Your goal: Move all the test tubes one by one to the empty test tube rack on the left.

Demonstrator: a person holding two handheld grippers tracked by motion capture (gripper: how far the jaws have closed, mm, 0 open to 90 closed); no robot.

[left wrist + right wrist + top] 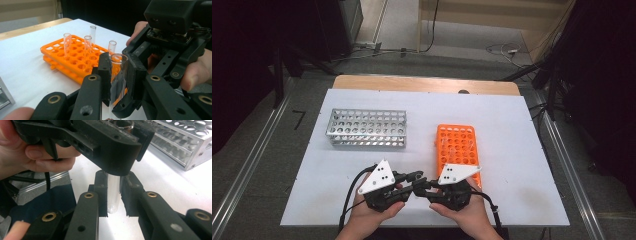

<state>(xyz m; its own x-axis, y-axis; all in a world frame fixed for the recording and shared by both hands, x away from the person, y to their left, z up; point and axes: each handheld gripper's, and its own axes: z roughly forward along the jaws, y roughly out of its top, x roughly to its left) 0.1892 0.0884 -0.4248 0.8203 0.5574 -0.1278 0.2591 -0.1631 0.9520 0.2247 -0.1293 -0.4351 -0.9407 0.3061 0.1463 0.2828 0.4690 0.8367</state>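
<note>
Metal rack (366,128) on white table (512,150)

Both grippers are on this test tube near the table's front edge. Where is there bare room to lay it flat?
Bare white tabletop lies right of the orange rack, and left of the left gripper below the metal rack; the strip between the racks is narrower. It is crowded at the front centre, where the right gripper and left gripper meet on the test tube.

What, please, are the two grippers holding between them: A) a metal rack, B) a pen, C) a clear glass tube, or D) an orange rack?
C: the left gripper and the right gripper each have their jaws closed on the same clear glass tube, while the orange rack and the metal rack sit untouched on the table.
</note>
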